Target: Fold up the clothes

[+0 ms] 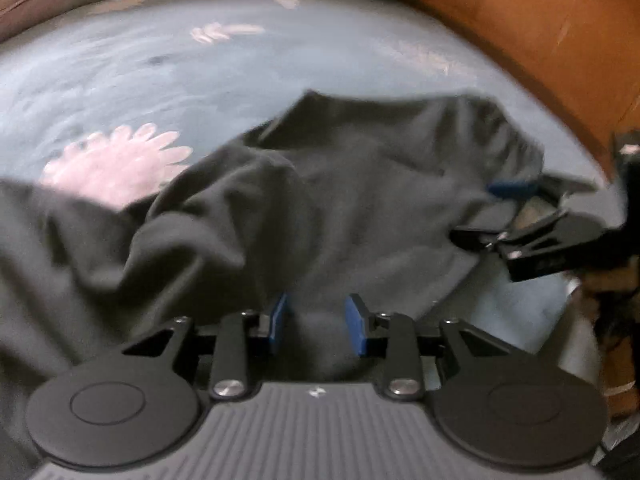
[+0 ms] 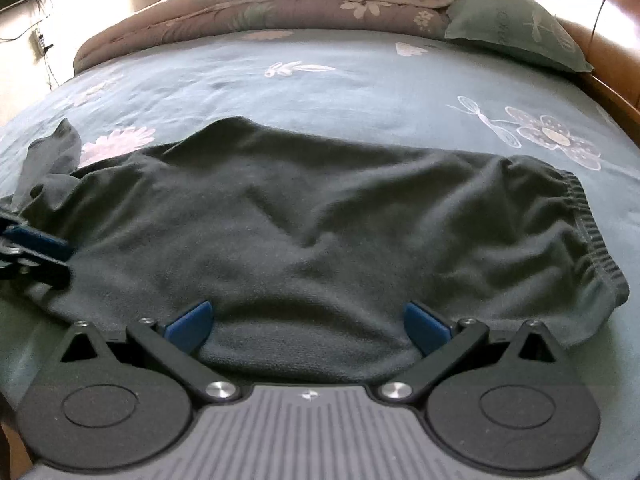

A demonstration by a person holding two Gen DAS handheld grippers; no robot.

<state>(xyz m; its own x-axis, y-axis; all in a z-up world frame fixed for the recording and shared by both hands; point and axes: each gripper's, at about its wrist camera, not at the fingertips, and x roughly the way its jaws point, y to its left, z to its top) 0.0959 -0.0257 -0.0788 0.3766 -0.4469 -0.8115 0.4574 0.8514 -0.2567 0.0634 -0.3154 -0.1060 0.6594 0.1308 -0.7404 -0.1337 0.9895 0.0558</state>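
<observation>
Now the dark garment [image 2: 320, 220] lies part-spread on the bed [image 2: 320, 80], under both tools. Right gripper [image 2: 308, 326] gapes wide over its near edge; left gripper [image 1: 318, 326] stands parted, nothing pinched. Fold stage unclear; any grasp needs an edge between the pads.

The bed [image 2: 340, 80] is covered with a blue-grey sheet printed with pale flowers and leaves. A dark grey garment [image 2: 320, 220] lies spread and rumpled across its near part, its ribbed elastic band toward the right edge. At the far end a folded floral quilt [image 2: 280, 4] stretches across the bed, with a green pillow [image 2: 516, 28] resting beside it near the brown wooden frame [image 2: 608, 48].
</observation>
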